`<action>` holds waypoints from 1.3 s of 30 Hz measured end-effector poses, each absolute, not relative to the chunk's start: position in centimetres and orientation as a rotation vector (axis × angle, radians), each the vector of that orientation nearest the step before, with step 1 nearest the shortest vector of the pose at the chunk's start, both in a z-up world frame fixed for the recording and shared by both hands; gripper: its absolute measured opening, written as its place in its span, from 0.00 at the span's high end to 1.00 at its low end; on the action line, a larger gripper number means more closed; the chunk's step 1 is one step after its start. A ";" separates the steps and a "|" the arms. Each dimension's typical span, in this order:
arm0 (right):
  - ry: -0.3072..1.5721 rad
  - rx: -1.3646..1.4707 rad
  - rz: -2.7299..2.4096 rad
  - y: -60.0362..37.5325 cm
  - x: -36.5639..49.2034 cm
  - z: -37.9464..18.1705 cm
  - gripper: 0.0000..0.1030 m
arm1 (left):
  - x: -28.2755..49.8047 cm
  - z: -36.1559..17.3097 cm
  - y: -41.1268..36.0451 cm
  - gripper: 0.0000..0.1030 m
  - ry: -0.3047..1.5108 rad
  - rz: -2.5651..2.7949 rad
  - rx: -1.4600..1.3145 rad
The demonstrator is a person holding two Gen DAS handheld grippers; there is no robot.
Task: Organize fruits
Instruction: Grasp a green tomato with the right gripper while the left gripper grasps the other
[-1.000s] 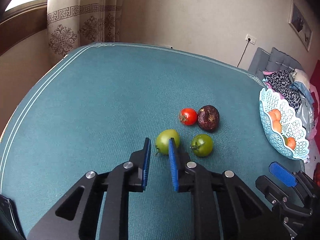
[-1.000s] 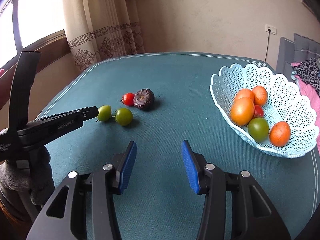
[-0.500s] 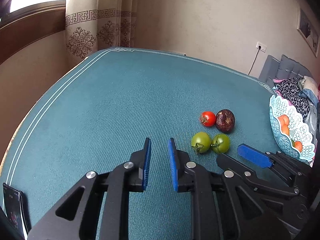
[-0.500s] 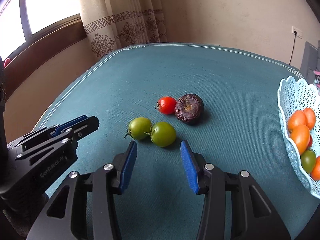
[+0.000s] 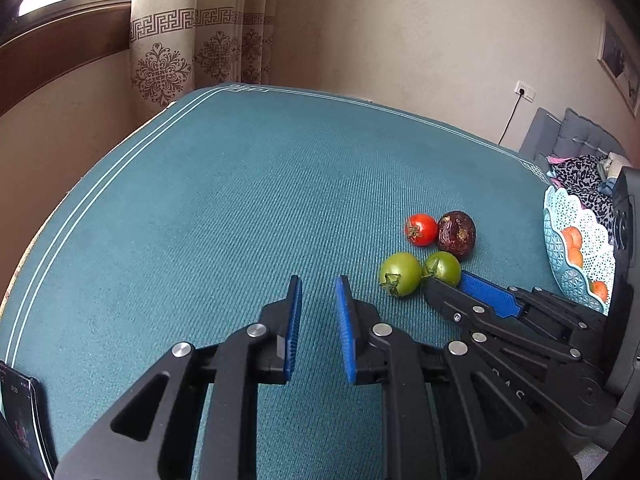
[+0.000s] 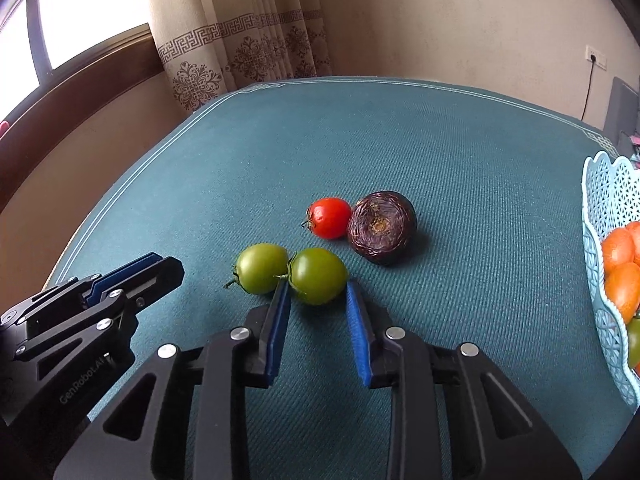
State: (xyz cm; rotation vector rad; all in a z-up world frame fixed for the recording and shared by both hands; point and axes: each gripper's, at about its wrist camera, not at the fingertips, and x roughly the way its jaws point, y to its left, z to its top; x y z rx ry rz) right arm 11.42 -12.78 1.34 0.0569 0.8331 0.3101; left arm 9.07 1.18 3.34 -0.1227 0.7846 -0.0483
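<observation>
On the teal tablecloth [image 6: 460, 152] lie two green tomatoes side by side, a red tomato [image 6: 330, 217] and a dark purple wrinkled fruit [image 6: 382, 226]. My right gripper [image 6: 314, 285] is closing its jaws on the right-hand green tomato [image 6: 318, 274], and both blue pads touch its sides. The left green tomato [image 6: 262, 266] rests against it. In the left wrist view the right gripper's tip [image 5: 442, 282] reaches the same green tomato [image 5: 443, 267]. My left gripper [image 5: 318, 280] is shut on nothing and hovers over bare cloth, left of the fruits.
A pale blue lattice basket [image 6: 600, 208] at the right edge holds orange and green fruits. A dark phone [image 5: 22, 412] lies at the near left corner. Curtains, a window sill and a wall stand beyond the table's far edge.
The right gripper came forward and left from the basket side to the green tomatoes. Its jaws narrowed around the right-hand one. The left gripper barely moved.
</observation>
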 end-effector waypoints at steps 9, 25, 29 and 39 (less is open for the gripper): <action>0.809 0.058 0.290 -15.1 9.2 1.8 0.74 | 9.6 3.4 0.9 0.81 0.792 -0.047 -0.114; 0.839 0.070 0.332 -13.8 11.1 0.9 0.65 | 9.4 3.3 1.1 0.81 0.790 -0.034 -0.123; 0.830 0.077 0.328 -14.2 10.8 1.1 0.66 | 9.5 3.2 1.0 0.81 0.795 -0.043 -0.119; 0.768 0.114 0.263 -18.1 7.4 2.9 0.66 | 9.2 4.2 -0.1 0.50 0.771 -0.085 -0.106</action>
